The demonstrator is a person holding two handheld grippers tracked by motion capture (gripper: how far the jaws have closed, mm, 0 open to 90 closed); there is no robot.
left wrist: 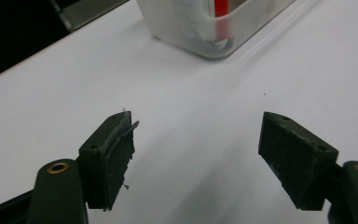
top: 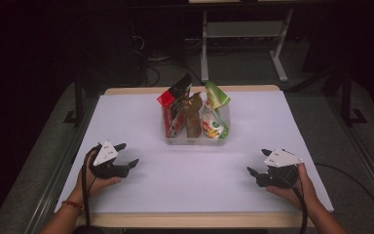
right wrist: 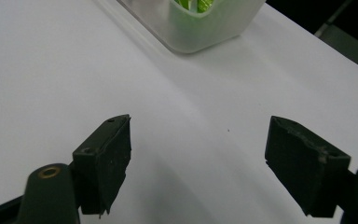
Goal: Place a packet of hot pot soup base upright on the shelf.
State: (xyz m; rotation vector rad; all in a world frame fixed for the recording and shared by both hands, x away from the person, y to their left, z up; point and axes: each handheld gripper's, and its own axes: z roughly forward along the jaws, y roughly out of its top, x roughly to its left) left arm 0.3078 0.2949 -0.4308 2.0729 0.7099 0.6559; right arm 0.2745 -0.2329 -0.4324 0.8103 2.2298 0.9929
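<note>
A clear plastic bin (top: 195, 140) stands at the middle of the white table and holds three upright snack pouches: a red one (top: 174, 105), a brown one (top: 193, 114) and a green one (top: 215, 109). My left gripper (top: 129, 154) rests low at the front left, jaws wide open with nothing between them (left wrist: 196, 140); the bin's corner (left wrist: 205, 39) lies ahead of it. At the front right, my right gripper (top: 257, 163) is open and empty too (right wrist: 198, 140), pointing toward the bin (right wrist: 200, 35) with green packaging inside.
The white table top (top: 253, 126) has a wooden edge along the front. A metal rail runs along its left side (top: 53, 180). Behind the table, a white desk frame (top: 277, 53) stands on the dark floor.
</note>
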